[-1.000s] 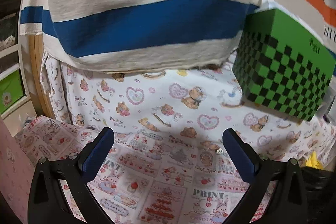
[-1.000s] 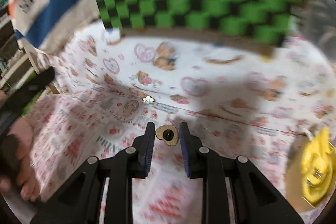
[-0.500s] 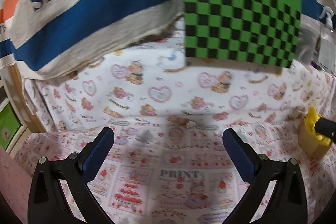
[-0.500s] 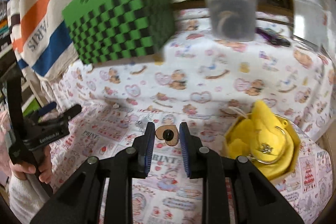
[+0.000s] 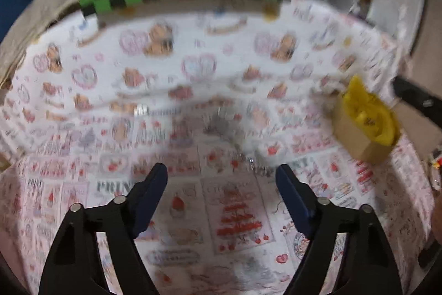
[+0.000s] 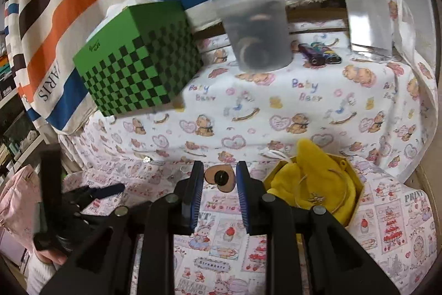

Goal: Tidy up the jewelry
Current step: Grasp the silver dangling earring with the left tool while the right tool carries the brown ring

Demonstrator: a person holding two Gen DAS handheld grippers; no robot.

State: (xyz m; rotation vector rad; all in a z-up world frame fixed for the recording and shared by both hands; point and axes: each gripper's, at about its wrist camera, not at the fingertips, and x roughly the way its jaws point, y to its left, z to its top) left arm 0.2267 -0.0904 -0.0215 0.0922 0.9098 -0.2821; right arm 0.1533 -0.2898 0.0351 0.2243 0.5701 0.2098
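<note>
The right gripper (image 6: 218, 179) pinches a small brown heart piece (image 6: 221, 179). A yellow box (image 6: 312, 191) sits at three o'clock. The left gripper (image 5: 221, 179) is wide open, holding nothing.

A printed cloth (image 6: 304, 115) with bears, hearts and "Baby Bear" lettering is covering the tabletop, and a second sheet (image 6: 221, 248) of strawberry and cake panels is lying over its near part. Behind, a striped fabric (image 6: 69, 4) in orange, blue, brown and cream, lettered "PARIS", is hanging as a backdrop. Shelving (image 6: 11, 107) is showing dimly at the far left. Soft, even light is falling everywhere.
</note>
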